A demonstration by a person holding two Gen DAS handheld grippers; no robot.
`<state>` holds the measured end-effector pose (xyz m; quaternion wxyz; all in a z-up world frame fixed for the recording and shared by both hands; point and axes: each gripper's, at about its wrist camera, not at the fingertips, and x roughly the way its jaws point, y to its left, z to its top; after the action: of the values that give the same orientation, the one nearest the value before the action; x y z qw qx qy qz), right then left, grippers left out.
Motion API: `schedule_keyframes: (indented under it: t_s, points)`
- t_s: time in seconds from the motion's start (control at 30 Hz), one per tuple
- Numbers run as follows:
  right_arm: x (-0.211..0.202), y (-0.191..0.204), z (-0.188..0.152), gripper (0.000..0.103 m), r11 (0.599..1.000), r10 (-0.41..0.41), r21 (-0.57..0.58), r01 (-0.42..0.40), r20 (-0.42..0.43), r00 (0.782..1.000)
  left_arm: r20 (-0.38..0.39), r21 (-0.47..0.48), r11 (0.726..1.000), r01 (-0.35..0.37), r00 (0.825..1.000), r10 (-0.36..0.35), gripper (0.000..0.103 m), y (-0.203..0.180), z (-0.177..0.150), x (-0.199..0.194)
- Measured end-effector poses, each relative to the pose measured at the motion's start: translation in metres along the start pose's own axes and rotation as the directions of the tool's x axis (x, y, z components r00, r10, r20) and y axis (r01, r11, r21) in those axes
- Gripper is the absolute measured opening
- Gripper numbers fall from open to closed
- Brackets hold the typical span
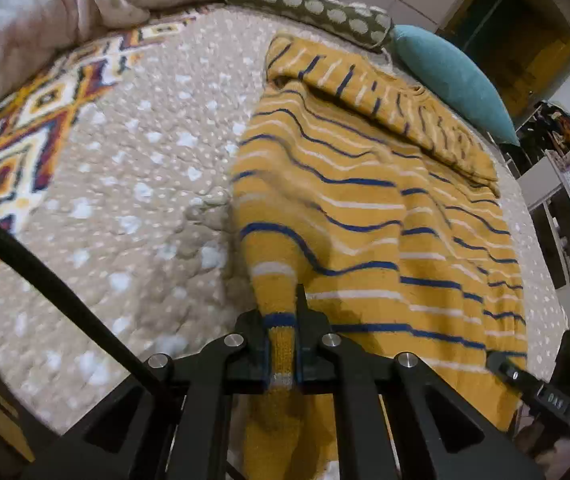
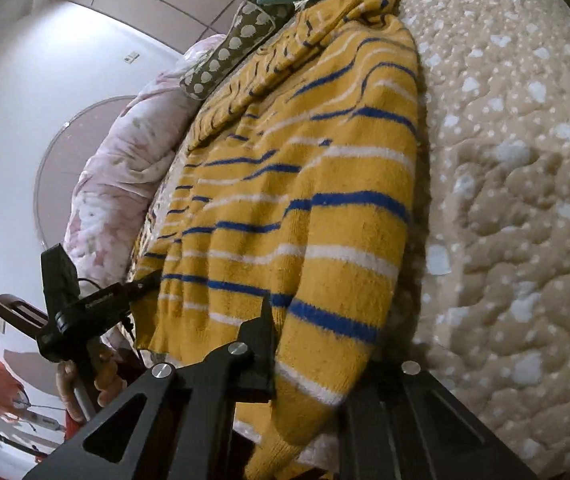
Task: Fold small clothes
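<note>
A yellow knit sweater (image 1: 365, 216) with blue and white stripes lies on a beige dotted bed cover (image 1: 133, 184), one sleeve folded across its far end. My left gripper (image 1: 283, 320) is shut on the sweater's near left hem corner. In the right wrist view the sweater (image 2: 305, 208) drapes over my right gripper (image 2: 305, 344), which is shut on the near right hem; only its left finger (image 2: 263, 340) shows, the other is under the cloth. The other gripper (image 2: 85, 308) shows at the left, at the far hem corner.
A teal cushion (image 1: 453, 76) and a brown dotted bolster (image 1: 309, 4) lie at the bed's far edge. A pink quilt (image 1: 85, 0) is bunched at the far left. A patterned blanket (image 1: 25, 128) lies to the left. Shelves (image 1: 565, 208) stand past the right edge.
</note>
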<state>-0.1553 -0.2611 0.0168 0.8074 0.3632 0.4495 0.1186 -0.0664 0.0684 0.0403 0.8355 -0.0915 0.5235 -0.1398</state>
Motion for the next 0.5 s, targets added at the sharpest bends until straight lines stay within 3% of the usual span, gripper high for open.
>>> schedule_keyframes:
  t_s: [0.13,0.23,0.4,0.5]
  points:
    - [-0.033,0.005,-0.009,0.007,0.999,0.007,-0.047,-0.007,0.002,1.000,0.051,0.033,0.999,0.028,0.998,-0.029,0.007,0.001,-0.022,-0.043]
    - [-0.059,0.002,-0.027,0.007,0.996,-0.007,-0.094,0.004,-0.030,1.000,0.038,0.025,0.997,0.080,0.996,-0.080,0.007,0.005,-0.051,-0.063]
    - [-0.072,-0.008,-0.072,0.007,0.994,-0.020,-0.108,0.007,-0.120,0.993,-0.001,0.044,0.998,0.043,0.999,-0.043,0.007,0.005,-0.092,-0.056]
    - [-0.073,-0.004,-0.080,0.007,0.991,-0.040,-0.133,0.024,-0.118,0.992,0.004,0.033,0.998,0.053,0.999,-0.053,0.007,0.009,-0.085,-0.055]
